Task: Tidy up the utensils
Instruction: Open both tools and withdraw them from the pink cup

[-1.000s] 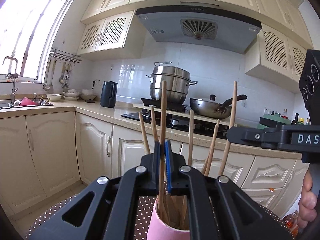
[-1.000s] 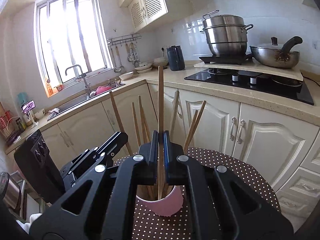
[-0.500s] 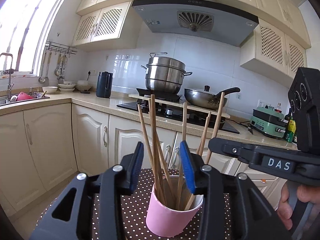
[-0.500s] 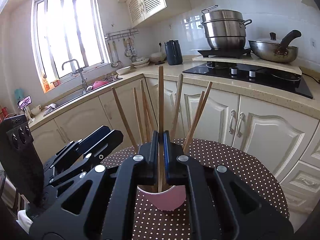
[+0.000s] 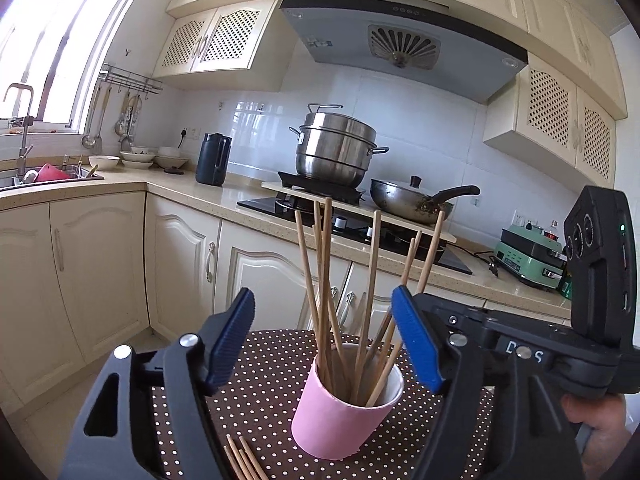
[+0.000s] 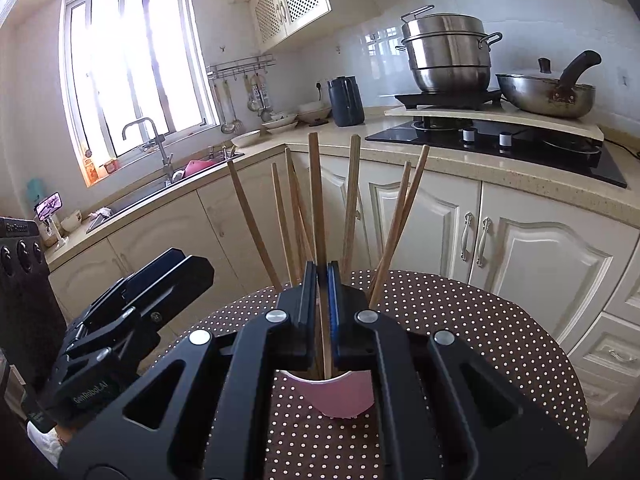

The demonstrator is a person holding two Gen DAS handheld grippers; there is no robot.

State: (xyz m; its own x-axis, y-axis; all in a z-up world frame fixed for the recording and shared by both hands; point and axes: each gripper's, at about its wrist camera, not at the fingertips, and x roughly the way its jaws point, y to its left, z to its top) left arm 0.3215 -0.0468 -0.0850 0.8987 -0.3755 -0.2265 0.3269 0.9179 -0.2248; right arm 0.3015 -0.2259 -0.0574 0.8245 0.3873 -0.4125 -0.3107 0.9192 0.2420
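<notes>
A round table point(image 5: 276, 364) with a brown, white-dotted cloth carries everything; behind it run cream cabinets and a stone worktop point(image 5: 192, 192) with a hob, a steel steamer pot point(image 5: 336, 152) and a wok point(image 5: 408, 204).

The left gripper point(image 5: 324, 344) reaches in over the table's near edge. Its blue-padded jaws are opening, spread well apart to either side of the cup, and the pads press on nothing; the chopsticks in the cup show in the gap between them.

The right gripper point(image 6: 320, 304) comes in from the table's right side, its jaws pressed together on a single upright chopstick point(image 6: 316, 200), whose lower end reaches down into the cup. A hand point(image 5: 600, 428) shows beneath this gripper in the left wrist view.

The pink cup point(image 5: 344, 408) stands near the middle of the table, tilted slightly in the left view, and holds a fanned bunch of wooden chopsticks point(image 5: 372, 280) leaning outward against its rim.

A few loose chopsticks point(image 5: 244, 456) lie flat on the cloth near the near edge, just left of the cup.
</notes>
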